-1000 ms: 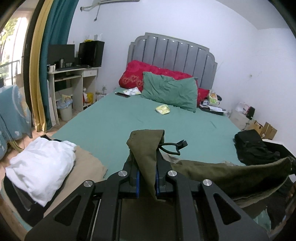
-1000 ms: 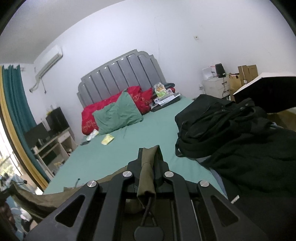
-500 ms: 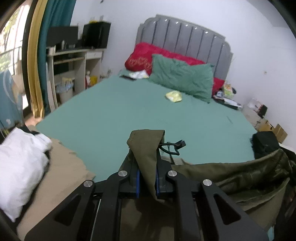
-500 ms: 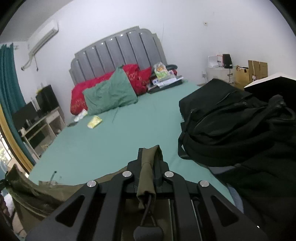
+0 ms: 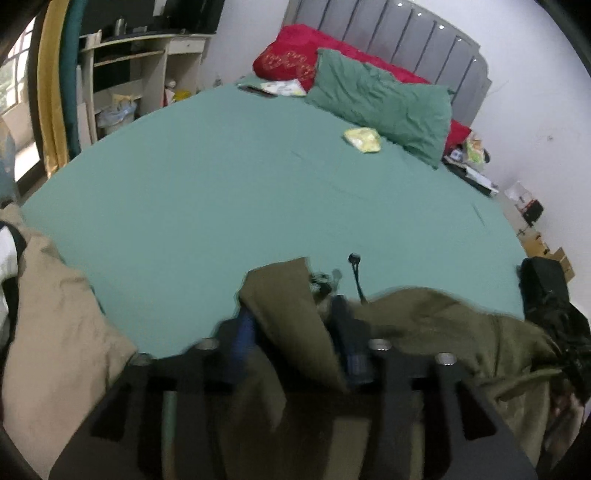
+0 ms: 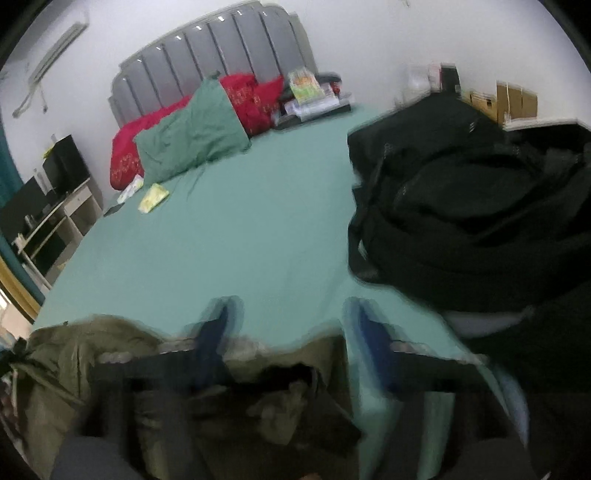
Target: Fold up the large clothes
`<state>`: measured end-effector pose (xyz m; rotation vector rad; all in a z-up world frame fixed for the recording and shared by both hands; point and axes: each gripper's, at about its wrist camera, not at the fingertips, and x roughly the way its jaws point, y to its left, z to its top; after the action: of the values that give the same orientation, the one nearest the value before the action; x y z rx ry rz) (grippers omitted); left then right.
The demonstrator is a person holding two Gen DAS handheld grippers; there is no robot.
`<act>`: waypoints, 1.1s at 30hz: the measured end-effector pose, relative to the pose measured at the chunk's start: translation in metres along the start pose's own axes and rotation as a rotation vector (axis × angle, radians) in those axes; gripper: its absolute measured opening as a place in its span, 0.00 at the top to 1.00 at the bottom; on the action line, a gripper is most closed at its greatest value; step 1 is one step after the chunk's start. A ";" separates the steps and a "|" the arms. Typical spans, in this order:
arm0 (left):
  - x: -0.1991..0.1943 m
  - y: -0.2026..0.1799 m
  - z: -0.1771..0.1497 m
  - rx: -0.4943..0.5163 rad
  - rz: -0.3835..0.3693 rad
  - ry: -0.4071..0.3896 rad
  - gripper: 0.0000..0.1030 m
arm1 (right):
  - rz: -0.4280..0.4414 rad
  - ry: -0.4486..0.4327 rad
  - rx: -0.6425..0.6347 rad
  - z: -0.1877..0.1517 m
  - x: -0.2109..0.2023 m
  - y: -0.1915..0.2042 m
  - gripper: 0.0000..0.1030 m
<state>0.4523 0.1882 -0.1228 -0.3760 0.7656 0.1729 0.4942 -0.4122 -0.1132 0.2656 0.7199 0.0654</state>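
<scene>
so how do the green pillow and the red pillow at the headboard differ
The green pillow is plain and creased; the red pillow carries a gold pattern. The green pillow sits in front, partly covering the red pillow, which lies against the headboard. Both rest at the head of the bed.

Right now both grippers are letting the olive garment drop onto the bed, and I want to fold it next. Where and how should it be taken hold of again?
Probably by the raised corner of the olive garment, which stands between the opening left gripper fingers. Come from the bed's foot, over the hem, since that flap sticks up above the green sheet. The opening right gripper has bare sheet between its fingertips; the cloth lies bunched below them.
</scene>
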 end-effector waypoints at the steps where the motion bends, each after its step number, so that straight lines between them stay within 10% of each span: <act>1: -0.007 0.001 0.001 0.012 -0.009 -0.012 0.42 | 0.010 -0.038 0.007 0.003 -0.010 -0.005 0.01; 10: -0.083 0.027 -0.054 0.095 0.017 -0.083 0.31 | 0.094 0.045 0.042 -0.039 -0.056 -0.013 0.01; 19: -0.069 0.046 -0.157 0.214 0.120 0.155 0.28 | 0.196 0.307 0.189 -0.156 -0.083 -0.024 0.01; 22: -0.069 0.055 -0.172 0.113 0.053 0.188 0.40 | 0.243 0.284 0.185 -0.180 -0.092 -0.014 0.30; 24: -0.073 0.051 -0.176 0.110 -0.019 0.204 0.92 | 0.303 0.302 0.206 -0.184 -0.094 -0.009 0.70; 33: -0.161 0.027 -0.185 0.180 0.030 0.104 0.97 | 0.252 0.209 0.122 -0.177 -0.163 0.004 0.89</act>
<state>0.2114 0.1372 -0.1392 -0.2039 0.8823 0.1123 0.2554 -0.3941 -0.1348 0.4701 0.8962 0.2926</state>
